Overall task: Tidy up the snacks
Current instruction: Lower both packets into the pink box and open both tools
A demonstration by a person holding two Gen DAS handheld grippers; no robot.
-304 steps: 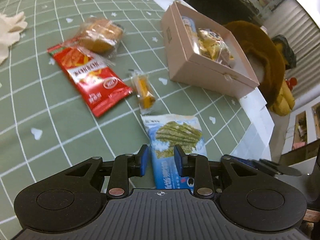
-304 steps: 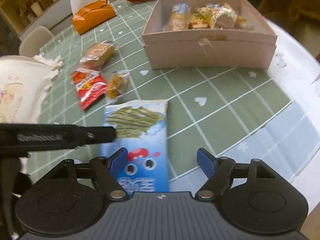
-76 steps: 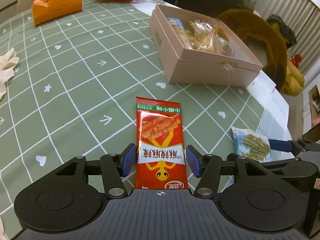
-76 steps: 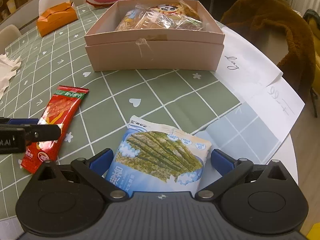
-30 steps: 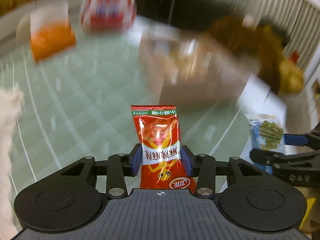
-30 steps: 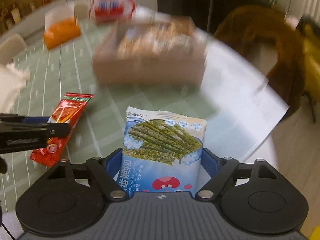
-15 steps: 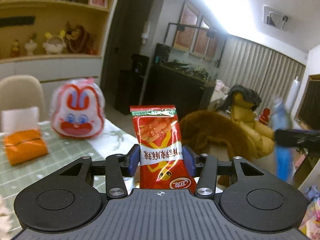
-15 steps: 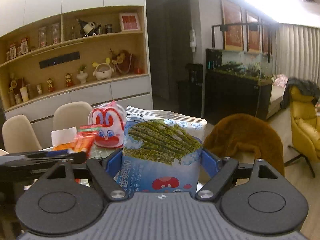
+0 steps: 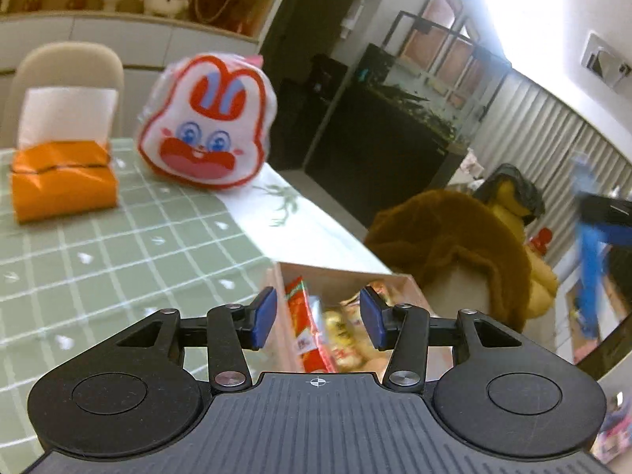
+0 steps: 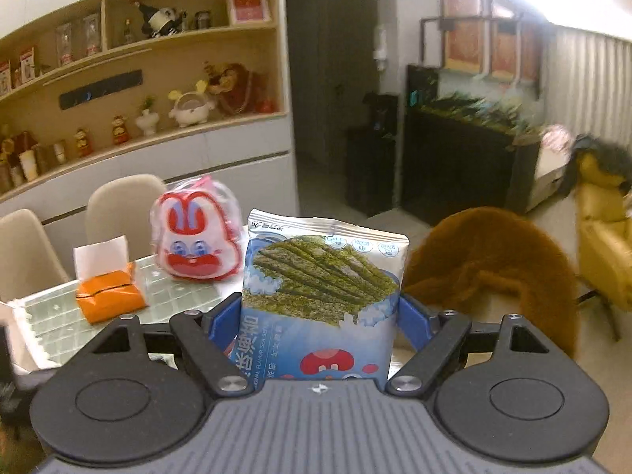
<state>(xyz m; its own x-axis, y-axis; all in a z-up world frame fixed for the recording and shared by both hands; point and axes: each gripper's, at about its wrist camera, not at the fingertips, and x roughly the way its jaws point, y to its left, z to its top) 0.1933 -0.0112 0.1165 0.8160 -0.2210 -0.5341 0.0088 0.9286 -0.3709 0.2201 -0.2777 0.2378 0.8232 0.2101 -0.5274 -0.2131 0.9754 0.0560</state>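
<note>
seaweed packet (image 10: 322,292): glossy plastic film, catching light | red packet (image 9: 303,326): shiny foil | box (image 9: 357,279): matt pink cardboard | tablecloth (image 9: 118,249): smooth, looking slightly glossy

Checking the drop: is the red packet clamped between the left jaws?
No, the left jaws stand open and the red packet lies in the box below.

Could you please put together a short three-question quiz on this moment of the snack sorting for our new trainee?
1. True or false: the left gripper is shut on the red snack packet.
2. Which does the right gripper hold? A) orange tissue pack B) seaweed snack bag C) rabbit-face bag
3. Fill in: the red snack packet is inside the pink ____.

Key: 1 false, its jaws are apart with the packet below them in the box; 2 B; 3 box.
</note>
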